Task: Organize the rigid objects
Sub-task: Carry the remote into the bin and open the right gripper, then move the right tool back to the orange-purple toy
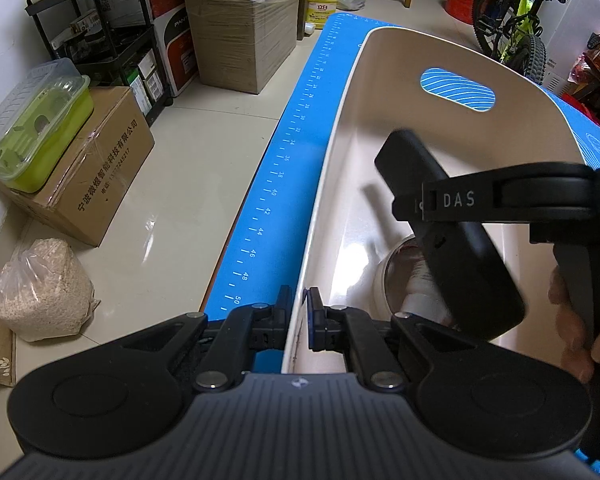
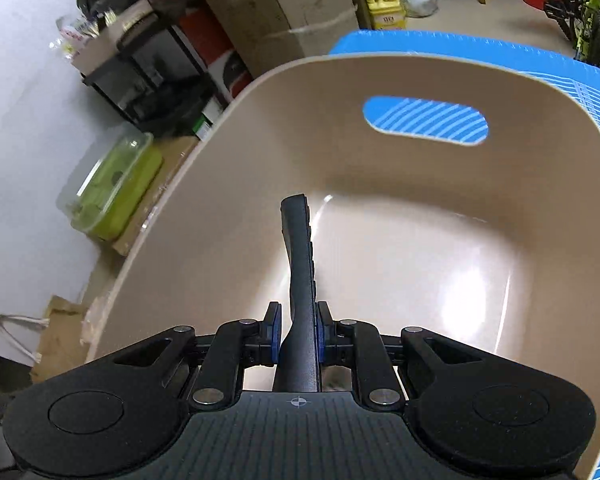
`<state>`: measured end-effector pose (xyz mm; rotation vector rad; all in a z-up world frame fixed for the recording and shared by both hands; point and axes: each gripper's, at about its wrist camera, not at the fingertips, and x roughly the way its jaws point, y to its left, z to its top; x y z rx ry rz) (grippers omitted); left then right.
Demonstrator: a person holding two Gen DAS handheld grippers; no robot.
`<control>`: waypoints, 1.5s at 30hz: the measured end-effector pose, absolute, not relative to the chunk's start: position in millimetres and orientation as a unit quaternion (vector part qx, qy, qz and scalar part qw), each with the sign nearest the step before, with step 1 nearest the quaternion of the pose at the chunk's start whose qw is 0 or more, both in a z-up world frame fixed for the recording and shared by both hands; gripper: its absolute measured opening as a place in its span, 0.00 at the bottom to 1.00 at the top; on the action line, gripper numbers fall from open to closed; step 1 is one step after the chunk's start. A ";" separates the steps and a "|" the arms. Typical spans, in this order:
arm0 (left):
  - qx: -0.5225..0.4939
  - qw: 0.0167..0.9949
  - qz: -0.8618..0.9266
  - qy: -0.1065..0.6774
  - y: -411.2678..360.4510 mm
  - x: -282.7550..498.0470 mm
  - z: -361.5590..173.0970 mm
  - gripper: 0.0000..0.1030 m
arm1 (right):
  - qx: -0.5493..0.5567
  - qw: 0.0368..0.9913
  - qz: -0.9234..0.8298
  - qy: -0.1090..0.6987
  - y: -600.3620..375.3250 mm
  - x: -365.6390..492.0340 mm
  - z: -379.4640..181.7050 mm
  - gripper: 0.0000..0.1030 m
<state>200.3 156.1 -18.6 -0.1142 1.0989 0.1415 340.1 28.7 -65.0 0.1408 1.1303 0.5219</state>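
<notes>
Your left gripper is pinched on the near-left wall of the bin, one pad outside and one inside, so it's basically steadying the thing. Keep it that way and don't tug, or the bin will skid on the blue mat.

Your right gripper is clamped on a black remote, held edge-on and pointing forward into the bin. In the left view the same remote hangs tilted over the bin's near-right part, above a roundish container that already lies on the bottom. I can't tell exactly what that one is, it's mostly hidden.

Looks to me like you're mid-drop-off. My advice: bring the remote down low toward the bare, shiny middle of the floor rather than onto the container, level it out, and only then let the pads go. Dropping it from up there would likely make it clatter or bounce against the wall.

Further out, the far wall has a handle slot with the mat showing through. Beyond that it's just boxes on the room floor.
</notes>
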 end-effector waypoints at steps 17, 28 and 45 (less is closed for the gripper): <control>-0.054 0.849 0.067 0.521 157.1 200.4 -18.5 0.09 | 0.010 0.814 0.217 0.538 41.7 347.8 -67.1 0.49; -0.054 0.849 0.068 0.522 157.7 200.9 -18.6 0.09 | -0.032 0.849 0.195 0.490 25.7 334.1 -40.5 0.70; -0.054 0.849 0.068 0.522 157.9 200.9 -18.2 0.09 | -0.051 0.924 0.126 0.356 -107.4 294.5 38.4 0.79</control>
